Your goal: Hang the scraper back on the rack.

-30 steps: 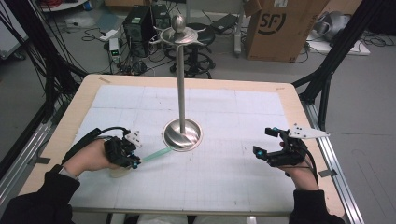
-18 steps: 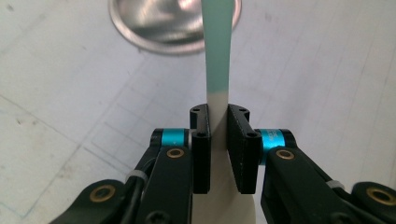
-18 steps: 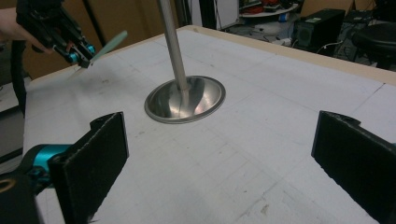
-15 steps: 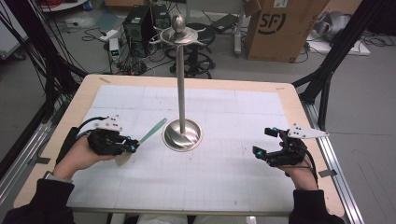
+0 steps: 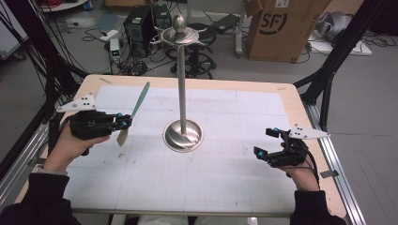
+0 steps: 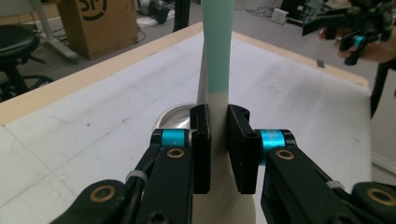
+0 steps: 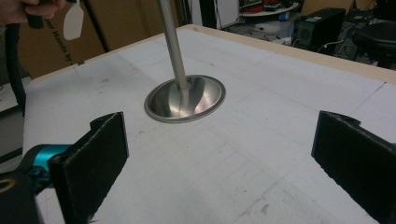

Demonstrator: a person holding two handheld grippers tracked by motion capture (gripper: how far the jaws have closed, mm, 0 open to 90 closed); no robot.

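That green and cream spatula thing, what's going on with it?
A person holds tongs in each hand. The left tongs are clamped on the mint-green and cream spatula, holding it tilted in the air above the white table mat, beside the tall silver metal stand. The right tongs wait open, holding nothing.

Steel stand (image 5: 182,136) is placed mid-table, round base on white gridded mat (image 5: 225,183), pole upright, hooked top ring capped by a ball. Mat is laid on wood-edged table (image 5: 300,105). Cardboard box (image 5: 277,28) is seen on the floor beyond the far edge, black computer tower (image 5: 141,23) and loose cables alongside.
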